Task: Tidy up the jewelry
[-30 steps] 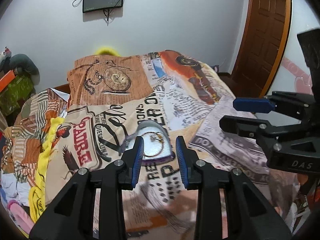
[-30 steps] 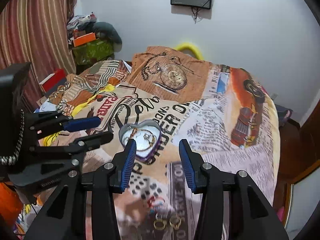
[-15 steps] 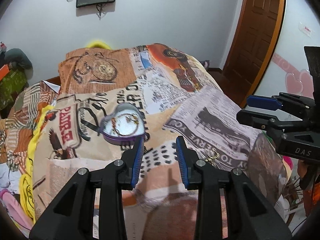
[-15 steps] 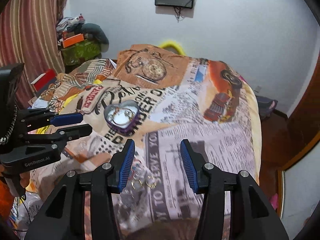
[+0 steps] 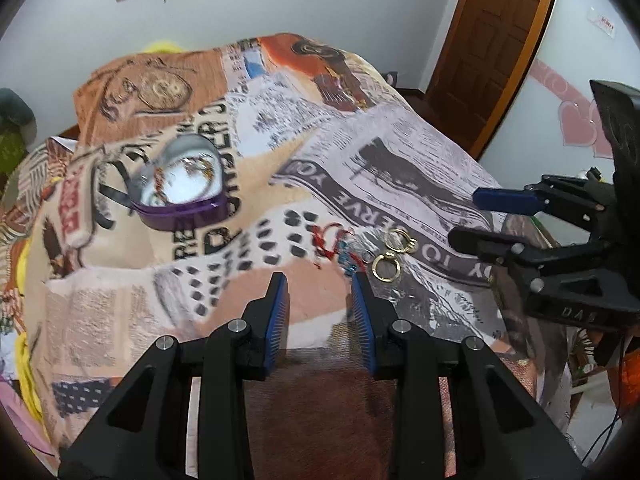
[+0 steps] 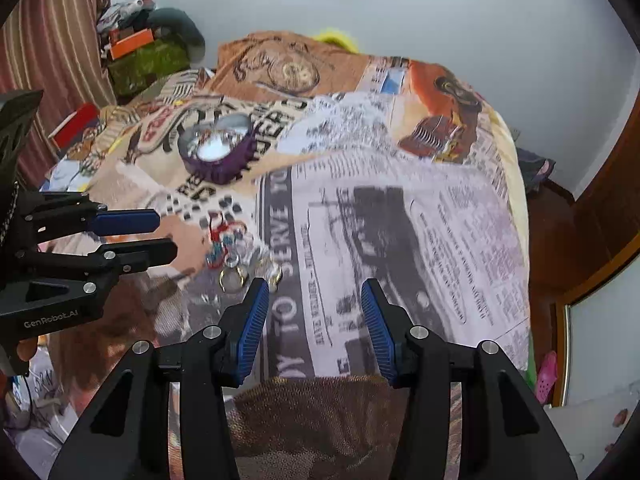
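— Newsprint-patterned blanket (image 5: 400,168) covers the whole bed. What sits nearest?

— Both grippers, hovering over the near edge. The left gripper (image 5: 320,308) has its jaws parted a moderate way, nothing between them. The right gripper (image 6: 316,320) is spread wider, also holding nothing.

— And the jewelry?

— In the left wrist view, a red and blue beaded piece (image 5: 336,244) lies at twelve o'clock just beyond the left fingertips, and two gold hoop earrings (image 5: 394,254) lie beside it at one o'clock. In the right wrist view, those hoops are just off the right gripper's left fingertip, at eleven o'clock.

— Farther back?

— A purple heart-shaped box (image 5: 180,192), open, at ten o'clock, with chains inside; too blurred to count. Beyond it, the wooden door (image 5: 492,40) at one o'clock.
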